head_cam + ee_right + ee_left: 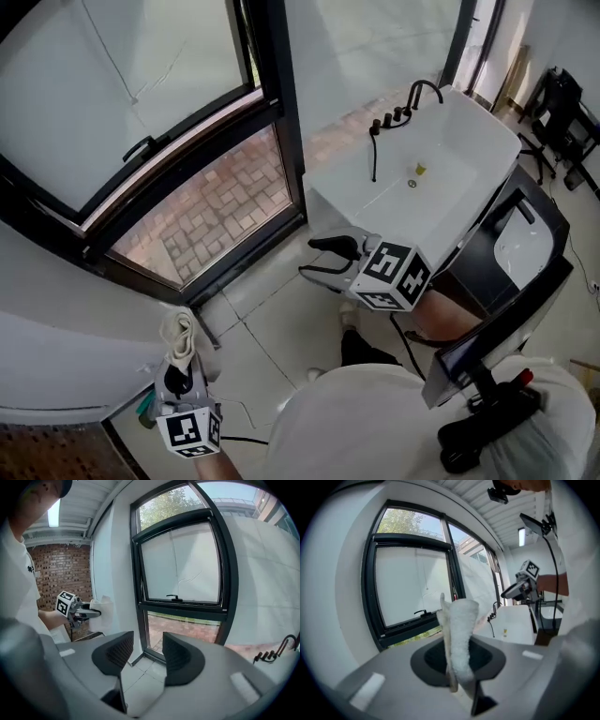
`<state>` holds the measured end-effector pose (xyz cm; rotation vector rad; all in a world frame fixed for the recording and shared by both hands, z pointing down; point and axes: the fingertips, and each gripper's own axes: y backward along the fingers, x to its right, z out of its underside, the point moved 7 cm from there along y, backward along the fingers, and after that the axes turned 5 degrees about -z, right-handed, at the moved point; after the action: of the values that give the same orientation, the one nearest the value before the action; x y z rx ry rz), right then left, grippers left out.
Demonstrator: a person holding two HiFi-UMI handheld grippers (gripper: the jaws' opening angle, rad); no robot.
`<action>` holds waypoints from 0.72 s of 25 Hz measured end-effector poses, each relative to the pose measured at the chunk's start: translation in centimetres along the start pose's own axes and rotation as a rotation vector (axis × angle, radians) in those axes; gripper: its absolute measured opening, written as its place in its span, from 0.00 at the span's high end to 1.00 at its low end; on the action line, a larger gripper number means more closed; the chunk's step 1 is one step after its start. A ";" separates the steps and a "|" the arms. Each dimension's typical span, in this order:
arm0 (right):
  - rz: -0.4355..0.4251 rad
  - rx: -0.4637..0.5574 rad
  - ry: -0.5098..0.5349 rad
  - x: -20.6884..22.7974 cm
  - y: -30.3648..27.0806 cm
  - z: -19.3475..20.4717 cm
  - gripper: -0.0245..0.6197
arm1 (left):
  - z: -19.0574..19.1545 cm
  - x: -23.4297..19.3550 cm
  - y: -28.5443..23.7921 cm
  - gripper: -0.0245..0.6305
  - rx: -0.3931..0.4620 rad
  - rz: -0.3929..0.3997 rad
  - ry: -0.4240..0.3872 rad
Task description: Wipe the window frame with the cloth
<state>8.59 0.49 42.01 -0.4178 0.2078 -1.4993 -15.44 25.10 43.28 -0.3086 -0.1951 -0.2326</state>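
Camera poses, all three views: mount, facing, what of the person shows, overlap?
Head view: on the person's head, steeply down at window frame, white basin; left gripper, right gripper, white shirt show.
Left gripper view: on that gripper, along jaws shut on the cloth toward that frame; an arm shows.
Right gripper view: along open jaws toward that frame; torso at left.
Shared: each gripper view sees the other gripper.

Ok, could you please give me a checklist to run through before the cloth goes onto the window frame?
1. Cloth clamped in left gripper: ok.
2. Cloth sticks out past the jaws: ok.
3. Right gripper open, empty, away from the cloth: ok.
4. Cloth touching frame: not ok, it is apart from it.
5. Nothing between cloth and frame: ok.
6. Cloth damp: cannot tell.
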 end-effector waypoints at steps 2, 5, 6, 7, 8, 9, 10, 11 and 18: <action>0.004 0.009 -0.002 -0.4 0.6 -0.1 0.66 | -0.7 0.1 0.1 0.82 0.014 0.011 -0.014; 0.018 0.023 -0.001 -0.5 1.6 -0.3 0.66 | -1.5 0.6 0.0 0.82 0.030 0.032 -0.016; 0.022 0.028 -0.001 -0.6 1.9 -0.3 0.66 | -1.7 0.9 0.0 0.82 0.035 0.038 -0.020; 0.023 0.032 -0.002 -0.7 2.1 -0.3 0.66 | -1.9 1.0 0.0 0.82 0.040 0.043 -0.024; 0.023 0.034 -0.003 -0.8 2.2 -0.3 0.66 | -2.0 1.1 0.1 0.82 0.045 0.045 -0.027; 0.021 0.036 -0.003 -0.8 2.2 -0.3 0.66 | -2.1 1.2 0.2 0.82 0.049 0.047 -0.030; 0.018 0.038 -0.002 -0.9 2.2 -0.3 0.66 | -2.1 1.3 0.2 0.82 0.050 0.049 -0.030; 0.014 0.040 0.002 -1.0 2.3 -0.4 0.66 | -1.9 1.4 0.3 0.82 0.048 0.049 -0.030; 0.003 0.031 0.025 -2.1 2.7 -0.3 0.66 | -1.1 2.1 1.5 0.82 0.033 0.045 -0.028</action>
<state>10.79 2.59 40.48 -0.3739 0.2044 -1.5040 -12.88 25.70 42.31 -0.2829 -0.2192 -0.1802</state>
